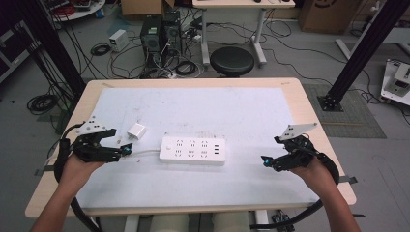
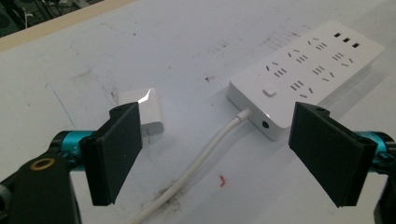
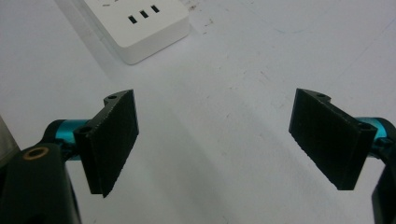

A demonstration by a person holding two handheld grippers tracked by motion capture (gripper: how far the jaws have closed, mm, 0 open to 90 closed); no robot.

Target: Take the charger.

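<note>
A white power strip (image 1: 193, 150) lies in the middle of the white mat, with its cord (image 2: 205, 156) running off its left end. A small white charger block (image 1: 137, 130) rests just left of it. My left gripper (image 1: 124, 149) hovers low at the strip's left end, jaws open and empty; in its own view the left gripper (image 2: 224, 156) frames the cord, the strip (image 2: 303, 70) and the charger (image 2: 144, 109). My right gripper (image 1: 266, 161) is open and empty to the right of the strip. The right gripper (image 3: 224, 147) faces bare mat, the strip's end (image 3: 140, 25) beyond.
The mat covers a wooden table (image 1: 309, 111) whose edges show all round. Behind the table stand a black stool (image 1: 232, 60), computer cases (image 1: 159, 34) and tangled cables on the floor. Black frame posts (image 1: 362, 53) rise at both sides.
</note>
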